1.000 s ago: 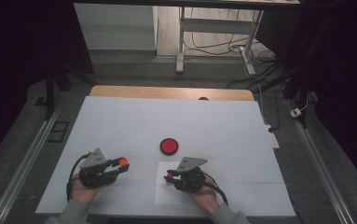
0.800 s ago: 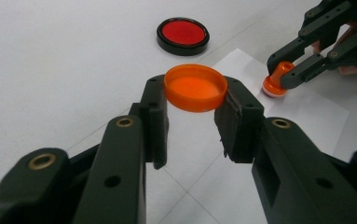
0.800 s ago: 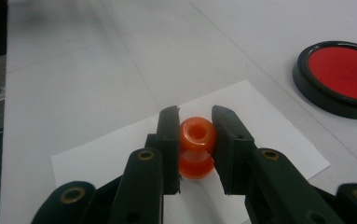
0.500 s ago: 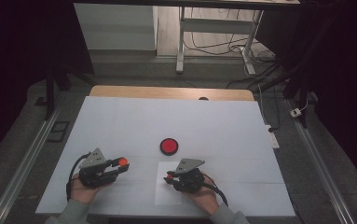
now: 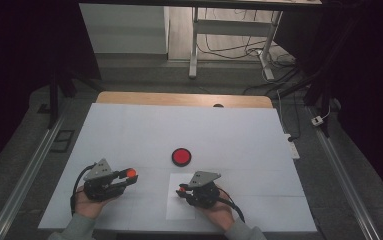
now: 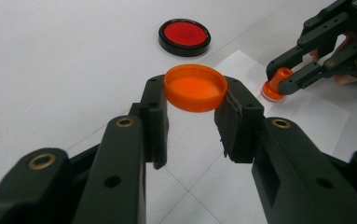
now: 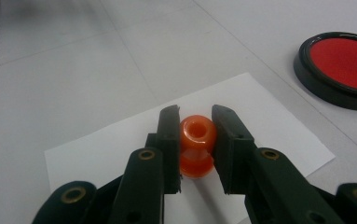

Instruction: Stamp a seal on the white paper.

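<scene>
Nothing has moved since a second ago. Nearest me, my left gripper [image 5: 129,176] grasps an orange cap [image 6: 195,87] above the table [image 5: 129,130], while my right gripper [image 7: 195,135] clenches an orange stamp [image 7: 196,145] standing on white paper [image 7: 269,130]. Beyond lies a red ink pad [image 5: 181,156].

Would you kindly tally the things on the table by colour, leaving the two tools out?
Orange: 2 (cap, stamp)
Red and black: 1 (ink pad)
White: 1 (sheet of paper)
Total: 4
</scene>
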Motion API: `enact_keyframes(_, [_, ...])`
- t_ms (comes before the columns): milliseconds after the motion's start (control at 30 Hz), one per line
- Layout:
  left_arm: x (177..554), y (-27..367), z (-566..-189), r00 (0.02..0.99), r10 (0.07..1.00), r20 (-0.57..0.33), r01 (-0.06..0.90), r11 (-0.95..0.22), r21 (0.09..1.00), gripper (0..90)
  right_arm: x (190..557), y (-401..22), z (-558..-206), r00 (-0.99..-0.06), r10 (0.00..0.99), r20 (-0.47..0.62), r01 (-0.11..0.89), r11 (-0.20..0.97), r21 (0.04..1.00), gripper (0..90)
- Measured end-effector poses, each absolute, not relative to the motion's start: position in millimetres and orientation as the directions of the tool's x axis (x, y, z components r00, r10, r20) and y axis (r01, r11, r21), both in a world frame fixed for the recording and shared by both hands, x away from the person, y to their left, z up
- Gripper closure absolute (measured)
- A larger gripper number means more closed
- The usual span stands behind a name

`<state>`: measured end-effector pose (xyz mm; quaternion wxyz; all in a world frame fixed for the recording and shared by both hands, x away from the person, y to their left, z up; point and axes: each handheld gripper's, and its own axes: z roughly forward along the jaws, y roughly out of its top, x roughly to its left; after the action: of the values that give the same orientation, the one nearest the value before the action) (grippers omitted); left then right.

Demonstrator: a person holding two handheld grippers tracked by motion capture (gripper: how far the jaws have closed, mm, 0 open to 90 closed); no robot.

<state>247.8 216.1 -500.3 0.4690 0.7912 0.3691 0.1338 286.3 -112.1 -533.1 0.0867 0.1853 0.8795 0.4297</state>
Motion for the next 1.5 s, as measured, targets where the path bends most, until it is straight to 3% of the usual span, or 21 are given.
enact_keyframes(1133, [248,216,-500,0.692,0.709,-0.137,0.457,-0.283,0.843,65.1,284,-115,-536,-0.911,0.411,-0.002,0.241,0.538,0.807,72.3])
enact_keyframes(1333, [248,216,-500,0.692,0.708,-0.138,0.457,-0.282,0.844,65.1,288,-128,-513,-0.900,0.429,0.073,0.260,0.395,0.881,71.8])
enact_keyframes(1500, [248,216,-499,0.694,0.707,-0.136,0.454,-0.283,0.845,65.1,290,-141,-502,-0.888,0.448,0.100,0.275,0.346,0.897,71.9])
